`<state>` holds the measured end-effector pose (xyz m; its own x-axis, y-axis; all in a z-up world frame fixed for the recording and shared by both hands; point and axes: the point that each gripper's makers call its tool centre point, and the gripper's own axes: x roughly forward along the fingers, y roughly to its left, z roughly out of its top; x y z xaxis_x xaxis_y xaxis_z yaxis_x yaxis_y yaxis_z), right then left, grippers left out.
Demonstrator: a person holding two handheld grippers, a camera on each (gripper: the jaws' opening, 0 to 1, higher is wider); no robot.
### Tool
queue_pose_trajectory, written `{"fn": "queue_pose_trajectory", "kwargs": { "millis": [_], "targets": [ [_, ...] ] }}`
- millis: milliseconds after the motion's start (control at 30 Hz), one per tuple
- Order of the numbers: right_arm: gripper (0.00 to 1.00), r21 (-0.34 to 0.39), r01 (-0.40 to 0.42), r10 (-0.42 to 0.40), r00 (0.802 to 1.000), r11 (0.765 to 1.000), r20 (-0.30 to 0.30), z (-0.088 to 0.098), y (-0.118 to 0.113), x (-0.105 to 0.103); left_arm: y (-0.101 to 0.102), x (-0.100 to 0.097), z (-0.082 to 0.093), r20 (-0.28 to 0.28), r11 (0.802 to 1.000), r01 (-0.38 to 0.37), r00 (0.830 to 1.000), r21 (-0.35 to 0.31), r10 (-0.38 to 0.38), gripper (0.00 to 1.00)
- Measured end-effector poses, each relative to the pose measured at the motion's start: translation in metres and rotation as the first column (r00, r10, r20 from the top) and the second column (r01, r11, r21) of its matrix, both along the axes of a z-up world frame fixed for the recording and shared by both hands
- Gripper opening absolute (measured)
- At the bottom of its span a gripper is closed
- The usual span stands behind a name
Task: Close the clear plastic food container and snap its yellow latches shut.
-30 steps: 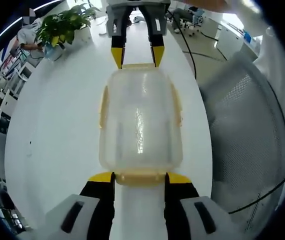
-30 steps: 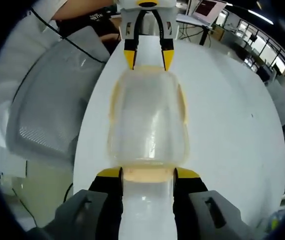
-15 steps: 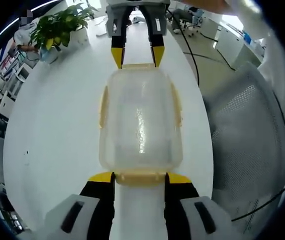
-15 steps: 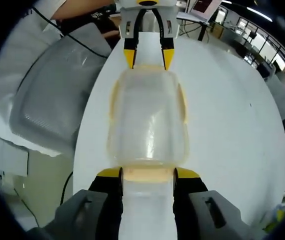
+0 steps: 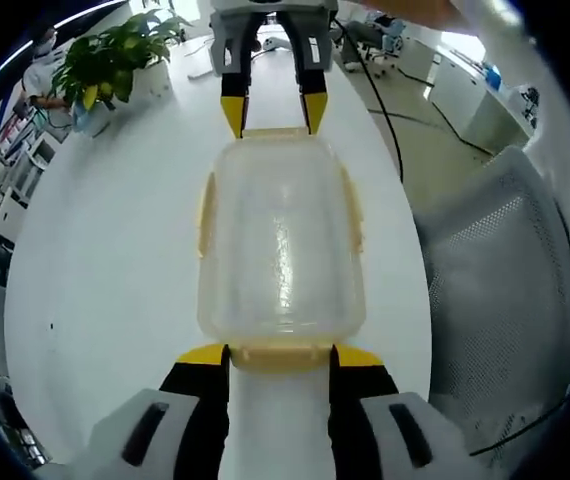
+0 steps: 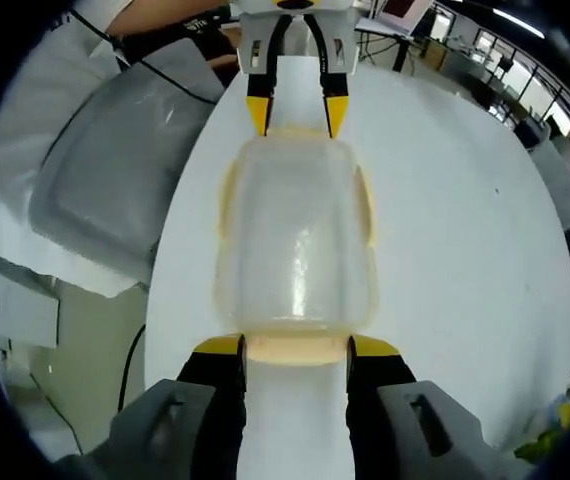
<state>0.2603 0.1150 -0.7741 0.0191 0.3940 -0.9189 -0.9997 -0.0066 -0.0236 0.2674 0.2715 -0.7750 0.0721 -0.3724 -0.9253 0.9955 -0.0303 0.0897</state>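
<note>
Clear plastic food container (image 5: 281, 240) flat on white table (image 5: 105, 230), lid already seated on the base, looks square all round. Sits directly between the two grippers, lengthwise.

Left gripper (image 5: 279, 356): fingers (image 5: 203, 354) spread apart, one each side of the near-end yellow latch (image 5: 280, 354), tips touching or just beside the container's corners. Not clamped on anything. Right gripper (image 5: 273, 110) visible across the container at the far end, same pose, fingers apart astride the far-end latch (image 5: 274, 131).

Right gripper view mirrors this: right gripper (image 6: 295, 348) open around its near latch (image 6: 296, 349), container (image 6: 296, 240) beyond, left gripper (image 6: 295, 112) at the far end.

Progress, as a judgement: closing step done (lid down, no visible gap). Long-side latches (image 5: 206, 212) lie flat against the walls, prob. snapped. End latches: cannot tell whether clicked or merely folded down (plastic too hazy at the rims). Likely left: press both end latches home, or check them, then back off.

Elsewhere: potted plant (image 5: 115, 60) at far table edge, mesh chair (image 5: 500, 270) beside the table.
</note>
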Motion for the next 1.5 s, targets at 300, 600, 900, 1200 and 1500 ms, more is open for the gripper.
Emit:
{"fn": "queue_pose_trajectory", "kwargs": {
  "millis": [300,600,900,1200,1500],
  "targets": [
    [0.35,-0.019,-0.012,0.012,1.0,1.0,-0.012,-0.003,-0.01,0.001,-0.008,-0.001,-0.003,-0.001,1.0,-0.009,1.0,0.023,0.009,0.33],
    [0.35,-0.022,-0.02,0.02,1.0,1.0,-0.016,-0.008,-0.009,-0.002,-0.007,-0.004,-0.003,-0.004,0.999,-0.016,1.0,0.031,0.016,0.33],
    [0.35,-0.027,-0.026,0.025,1.0,0.999,-0.013,-0.011,-0.009,-0.003,-0.008,-0.005,-0.005,-0.012,0.999,-0.014,1.0,0.036,0.015,0.33],
    [0.36,-0.026,-0.023,0.022,1.0,0.999,-0.016,-0.013,-0.01,-0.003,-0.009,-0.005,-0.005,-0.018,0.999,-0.012,1.0,0.032,0.013,0.34],
    [0.36,-0.032,-0.025,0.025,0.999,0.999,-0.022,-0.016,-0.011,-0.003,-0.009,-0.005,-0.005,-0.014,0.999,-0.01,1.0,0.034,0.01,0.34]
  ]
}}
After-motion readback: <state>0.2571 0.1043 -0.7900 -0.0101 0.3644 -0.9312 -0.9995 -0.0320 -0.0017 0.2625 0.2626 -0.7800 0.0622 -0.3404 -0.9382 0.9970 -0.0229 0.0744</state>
